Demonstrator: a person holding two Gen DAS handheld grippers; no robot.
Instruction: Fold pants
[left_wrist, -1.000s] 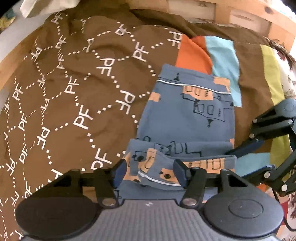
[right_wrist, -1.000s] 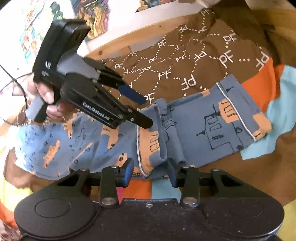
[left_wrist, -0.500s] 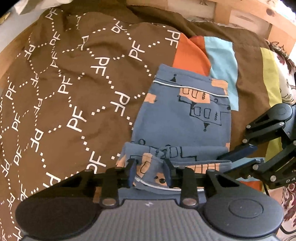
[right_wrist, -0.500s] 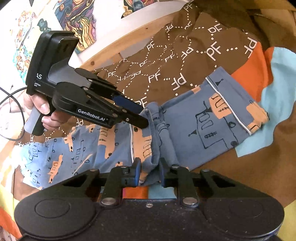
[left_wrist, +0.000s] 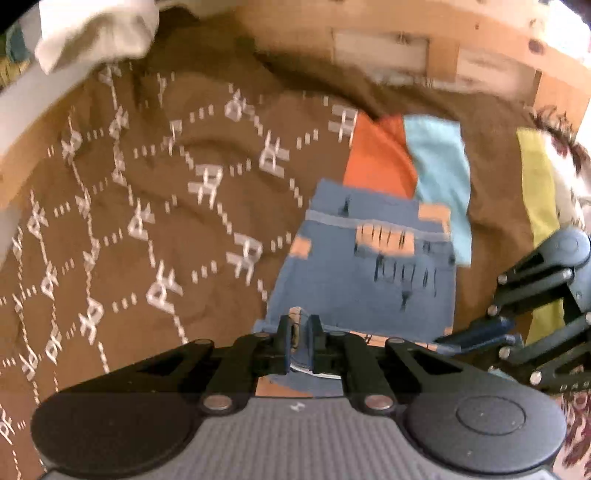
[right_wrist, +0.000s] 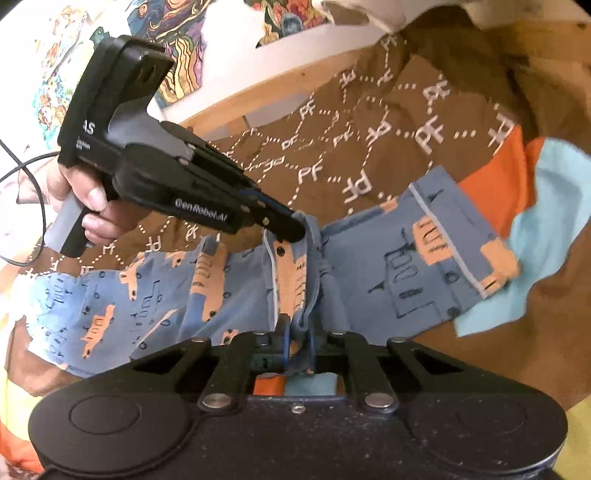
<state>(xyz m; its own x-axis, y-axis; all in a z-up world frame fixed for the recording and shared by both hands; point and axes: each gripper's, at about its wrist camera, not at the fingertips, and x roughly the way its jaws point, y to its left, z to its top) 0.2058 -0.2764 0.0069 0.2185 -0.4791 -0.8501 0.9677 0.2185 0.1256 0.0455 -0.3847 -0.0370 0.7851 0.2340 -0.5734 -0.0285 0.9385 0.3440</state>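
Covering the bed, a brown quilt (left_wrist: 155, 206) with white PF lettering (orange and light-blue patches), blue printed pants (right_wrist: 424, 266) stretched across it, left gripper (left_wrist: 298, 345) pinching one end of a bunched fold, right gripper (right_wrist: 298, 345) pinching the other

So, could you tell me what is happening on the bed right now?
A person is folding a pair of blue patterned pants on a brown quilt, holding a gripping tool in each hand. The left tool and the right tool are each clamped shut on a bunched ridge of fabric across the middle of the pants. One end lies flat by the orange and light-blue patches; the other end spreads out behind the ridge. The fold is not laid over yet.
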